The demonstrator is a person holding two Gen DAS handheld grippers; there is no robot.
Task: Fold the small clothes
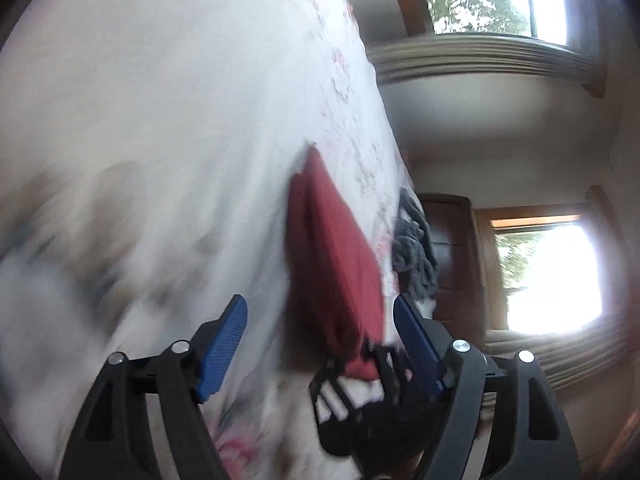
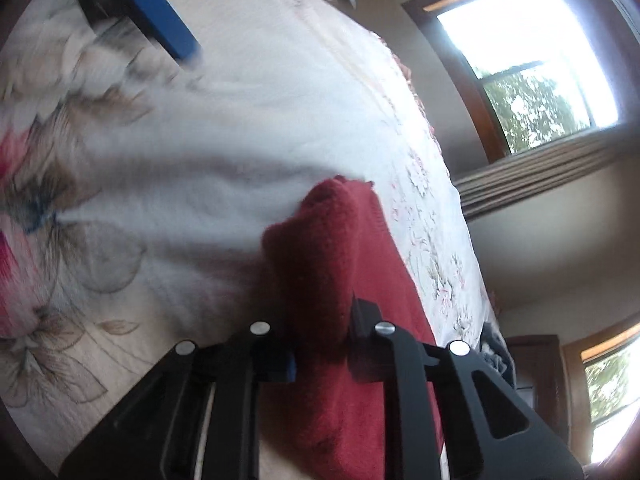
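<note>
Right tool [image 2: 320, 344] clamps red garment [image 2: 340, 264]; left tool [image 1: 320, 332] gapes apart; grey cloth [image 1: 414, 248] left-view only.

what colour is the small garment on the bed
Dark red garment, a plain knit; clearest in the right wrist view.

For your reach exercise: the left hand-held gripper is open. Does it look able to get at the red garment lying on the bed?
Probably yes. The left hand-held gripper is open with the red garment right ahead between its fingers; only the right hand-held gripper, shut on the cloth, crowds the near end.
</note>
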